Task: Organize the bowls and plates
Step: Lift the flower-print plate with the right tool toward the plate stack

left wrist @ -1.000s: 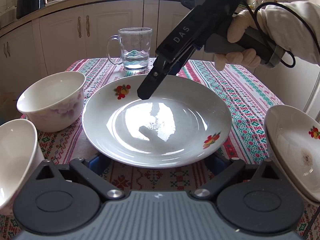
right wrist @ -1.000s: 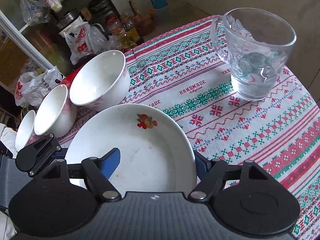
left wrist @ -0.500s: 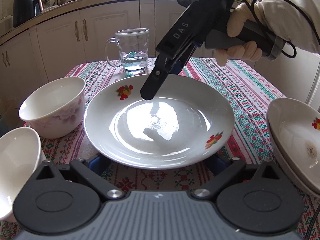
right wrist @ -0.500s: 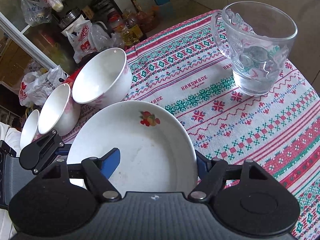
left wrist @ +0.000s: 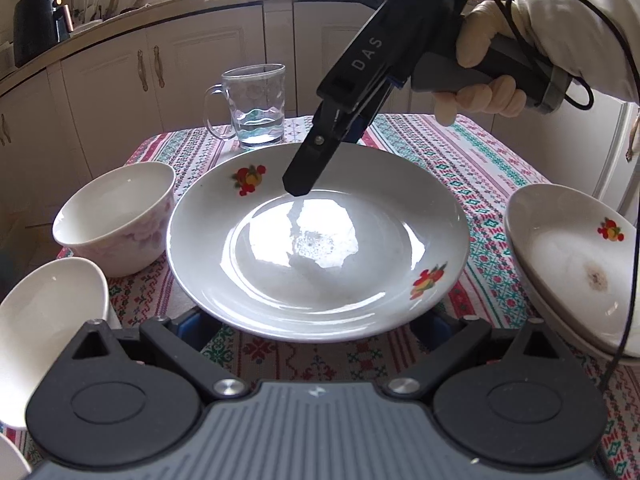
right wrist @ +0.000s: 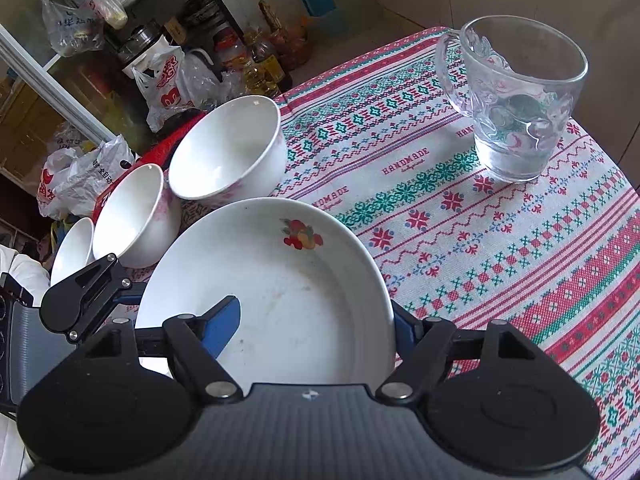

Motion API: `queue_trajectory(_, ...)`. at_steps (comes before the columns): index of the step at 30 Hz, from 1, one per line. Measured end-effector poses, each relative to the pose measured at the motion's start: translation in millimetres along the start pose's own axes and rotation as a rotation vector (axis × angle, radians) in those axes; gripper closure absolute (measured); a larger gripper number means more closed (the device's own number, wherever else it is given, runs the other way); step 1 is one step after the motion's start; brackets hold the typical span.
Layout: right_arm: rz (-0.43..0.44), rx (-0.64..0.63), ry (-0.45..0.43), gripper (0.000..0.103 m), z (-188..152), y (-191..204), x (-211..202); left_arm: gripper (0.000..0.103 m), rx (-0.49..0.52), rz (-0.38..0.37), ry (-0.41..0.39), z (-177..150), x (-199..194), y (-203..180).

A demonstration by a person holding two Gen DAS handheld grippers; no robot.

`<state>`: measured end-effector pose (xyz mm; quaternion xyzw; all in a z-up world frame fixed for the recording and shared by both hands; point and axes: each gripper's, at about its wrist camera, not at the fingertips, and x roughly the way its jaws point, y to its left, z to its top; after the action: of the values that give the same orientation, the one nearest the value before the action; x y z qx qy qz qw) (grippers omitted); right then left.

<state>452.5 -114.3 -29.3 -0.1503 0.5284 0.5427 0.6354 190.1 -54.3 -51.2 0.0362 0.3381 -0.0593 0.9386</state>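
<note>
A white plate with fruit decals (left wrist: 320,248) (right wrist: 280,300) lies on the patterned tablecloth. My left gripper (left wrist: 310,324) is open wide, its blue pads tucked under the plate's near rim on either side; one of its fingers (right wrist: 84,292) shows at the plate's left edge. My right gripper (right wrist: 312,332) (left wrist: 320,168), held by a gloved hand, straddles the far rim. One finger hangs over the inside of the plate and the other stands outside the rim. Neither pad visibly presses on it. Three white bowls (left wrist: 116,216) (right wrist: 228,148) sit in a row to the left.
Two stacked plates (left wrist: 576,264), the top one stained brown, sit at the right. A glass mug with some water (left wrist: 256,108) (right wrist: 516,100) stands behind the plate. Kitchen cabinets lie beyond the table; bags and bottles crowd the floor by the bowls.
My left gripper has rolled a little, so its view sits more level. The plate, the bowls and the right gripper stay where they were.
</note>
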Motion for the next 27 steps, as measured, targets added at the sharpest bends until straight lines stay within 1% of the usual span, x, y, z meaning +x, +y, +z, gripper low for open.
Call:
queue_trajectory(15,-0.044,0.014,-0.055,0.021,-20.5,49.2,-29.9,0.004,0.055,-0.043,-0.027,-3.1,-49.9,-1.0)
queue_trajectory(20,-0.056,0.030,-0.076,0.021,-34.0,61.7,-36.1,0.004,0.078,-0.070,-0.023,-5.7,-61.6,-2.9)
queue_trajectory(27,-0.085,0.065,-0.106,0.021,-62.1,76.1,-46.9,0.004,0.113,-0.122,-0.022,-8.1,-71.8,-12.6)
